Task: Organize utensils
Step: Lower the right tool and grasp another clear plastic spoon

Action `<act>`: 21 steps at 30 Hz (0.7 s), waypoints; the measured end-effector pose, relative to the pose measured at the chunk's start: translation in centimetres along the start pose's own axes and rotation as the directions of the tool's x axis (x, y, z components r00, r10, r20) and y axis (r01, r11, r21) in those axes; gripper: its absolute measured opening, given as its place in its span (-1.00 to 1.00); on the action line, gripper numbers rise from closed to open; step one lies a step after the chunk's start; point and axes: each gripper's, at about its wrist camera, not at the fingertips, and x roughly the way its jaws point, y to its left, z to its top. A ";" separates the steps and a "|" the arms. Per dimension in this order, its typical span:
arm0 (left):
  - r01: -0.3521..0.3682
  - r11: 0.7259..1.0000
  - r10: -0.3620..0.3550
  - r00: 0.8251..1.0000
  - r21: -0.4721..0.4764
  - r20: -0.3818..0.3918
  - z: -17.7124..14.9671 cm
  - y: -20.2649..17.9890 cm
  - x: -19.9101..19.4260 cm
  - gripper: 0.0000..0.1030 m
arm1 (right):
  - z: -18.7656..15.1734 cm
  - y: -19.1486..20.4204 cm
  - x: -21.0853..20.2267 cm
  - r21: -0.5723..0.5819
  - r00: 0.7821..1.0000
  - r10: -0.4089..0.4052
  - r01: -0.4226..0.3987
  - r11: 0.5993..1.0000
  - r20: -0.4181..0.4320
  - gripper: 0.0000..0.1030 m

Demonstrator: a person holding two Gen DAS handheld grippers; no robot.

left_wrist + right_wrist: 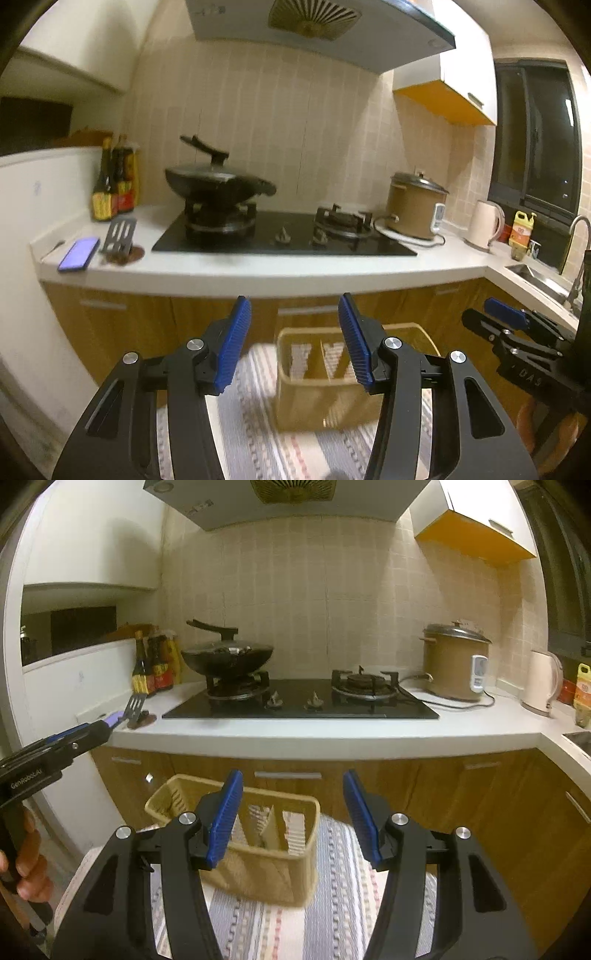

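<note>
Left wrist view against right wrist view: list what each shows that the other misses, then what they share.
Only the left wrist view shows the sink, the faucet and the whole phone. Only the right wrist view shows both stove knobs and the hand on the left gripper. Both show the wok, the spatula, the yellow basket and open jaws.

White kitchen counter (332, 734), black gas hob (299, 701) set in it, sauce bottles (153, 668), slotted spatula (133, 706) on a small rest, phone (78, 254), rice cooker (456, 666), kettle (543, 686), striped mat (332, 904) below, beige divided basket (273, 867) on it.
</note>
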 end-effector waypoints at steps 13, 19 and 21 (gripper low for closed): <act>0.067 0.991 -0.115 0.870 -0.116 -0.479 -8.7 0.3 3.5 -0.07 | -9.3 1.5 2.4 0.091 0.831 0.205 -0.185 0.979 -0.517 0.03; 0.057 0.983 -0.150 0.791 -0.172 -0.594 -13.5 0.6 7.2 -0.07 | -13.7 2.8 3.6 0.117 0.776 0.243 -0.215 0.969 -0.582 0.03; 0.044 0.983 -0.145 0.773 -0.176 -0.618 -14.6 0.5 8.4 -0.07 | -14.6 3.5 4.0 0.105 0.770 0.234 -0.214 0.971 -0.594 0.03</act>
